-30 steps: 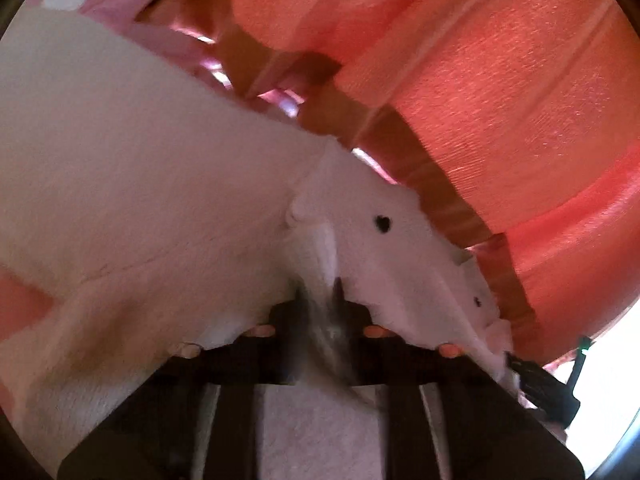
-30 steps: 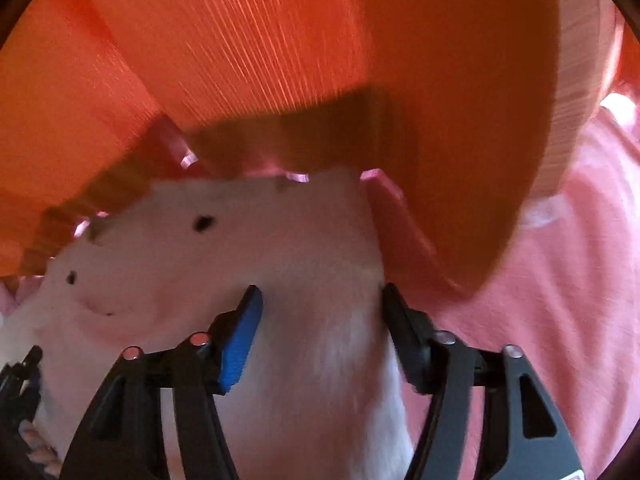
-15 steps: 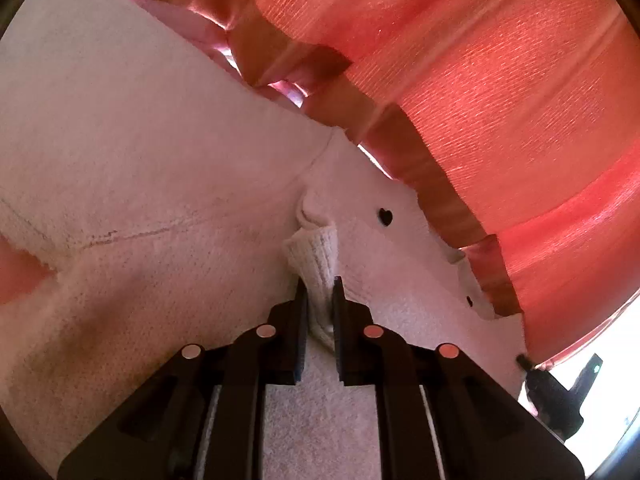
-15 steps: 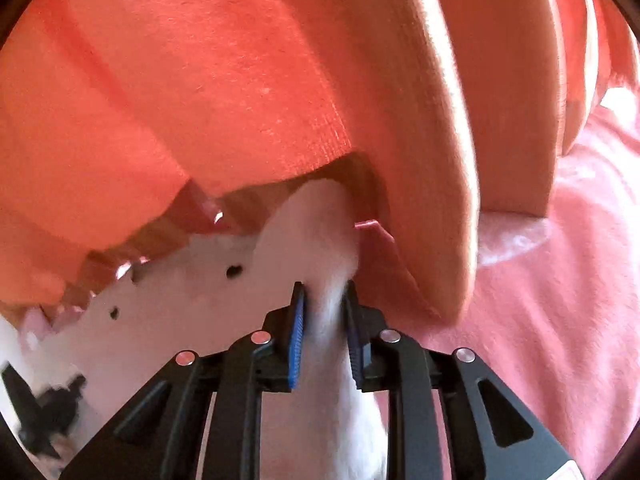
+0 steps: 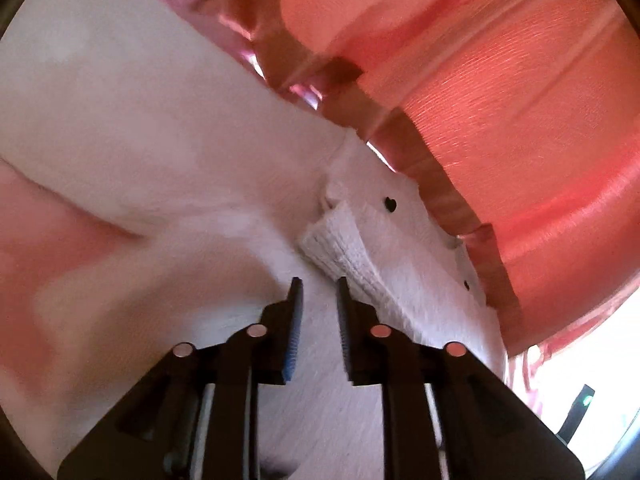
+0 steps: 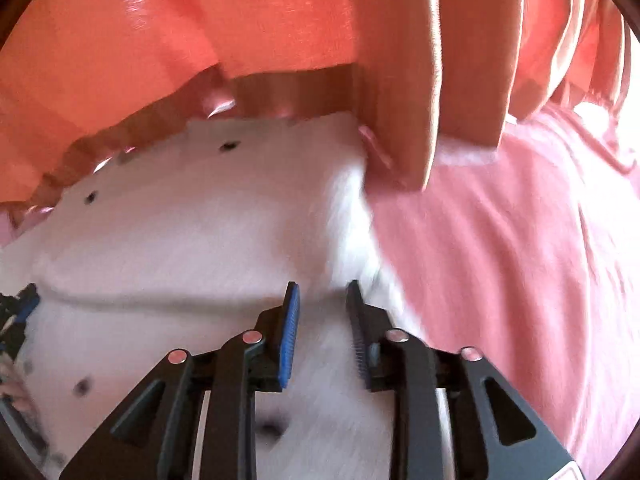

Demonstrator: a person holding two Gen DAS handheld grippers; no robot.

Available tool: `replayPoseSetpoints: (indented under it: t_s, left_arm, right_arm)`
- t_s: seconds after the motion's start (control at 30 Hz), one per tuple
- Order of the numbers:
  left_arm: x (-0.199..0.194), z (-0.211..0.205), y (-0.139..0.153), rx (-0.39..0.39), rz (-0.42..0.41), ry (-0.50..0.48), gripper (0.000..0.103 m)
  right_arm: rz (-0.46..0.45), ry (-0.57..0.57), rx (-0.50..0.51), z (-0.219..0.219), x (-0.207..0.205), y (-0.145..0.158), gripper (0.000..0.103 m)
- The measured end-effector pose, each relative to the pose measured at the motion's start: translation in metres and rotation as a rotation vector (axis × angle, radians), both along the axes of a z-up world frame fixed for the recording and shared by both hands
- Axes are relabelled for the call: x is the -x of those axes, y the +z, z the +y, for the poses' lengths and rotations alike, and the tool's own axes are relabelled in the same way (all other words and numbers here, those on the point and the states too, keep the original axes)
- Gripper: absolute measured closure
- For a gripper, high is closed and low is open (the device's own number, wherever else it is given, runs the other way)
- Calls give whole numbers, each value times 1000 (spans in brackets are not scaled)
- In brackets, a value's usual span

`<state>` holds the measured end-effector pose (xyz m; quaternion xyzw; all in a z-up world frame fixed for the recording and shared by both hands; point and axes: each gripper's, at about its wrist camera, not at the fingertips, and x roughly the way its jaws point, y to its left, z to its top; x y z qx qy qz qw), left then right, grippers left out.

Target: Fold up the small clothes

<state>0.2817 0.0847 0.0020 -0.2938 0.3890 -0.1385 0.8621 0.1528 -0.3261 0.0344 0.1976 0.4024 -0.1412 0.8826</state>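
A white knit garment [image 5: 160, 140] with small black hearts lies spread on pink bedding. Its ribbed cuff [image 5: 340, 240] lies folded over the body, just ahead and right of my left gripper [image 5: 319, 282]. The left jaws are opening and stand apart, with no fabric pinched between the pads. In the right wrist view the same garment [image 6: 200, 220] fills the lower left, its right edge resting on the bedding. My right gripper [image 6: 322, 284] hovers over that edge; its jaws are opening too, and nothing is gripped between them.
An orange-red curtain [image 5: 500, 100] hangs just behind the garment and shows in the right wrist view as curtain folds [image 6: 200, 20]. Pink bedding [image 6: 500, 260] stretches to the right. Part of the other gripper [image 6: 16, 320] shows at the left edge.
Both grippers held pinches of white fabric half a second ago and have let go. The cuff and the right edge now lie flat on the garment, and both grippers have drawn back.
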Motion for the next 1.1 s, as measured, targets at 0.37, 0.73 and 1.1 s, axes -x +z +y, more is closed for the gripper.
replayPoseSetpoints:
  t_s: [0.37, 0.73, 1.1]
  left_arm:
    - [31, 254, 11, -36, 103, 586, 46]
    - [-2, 286, 20, -28, 65, 658, 97]
    - [5, -27, 150, -101, -294, -58, 96]
  right_arm:
    - [-23, 287, 18, 127, 4, -15, 59]
    - [3, 328, 66, 153, 1, -27, 55]
    - [-56, 282, 9, 131, 9, -9, 54]
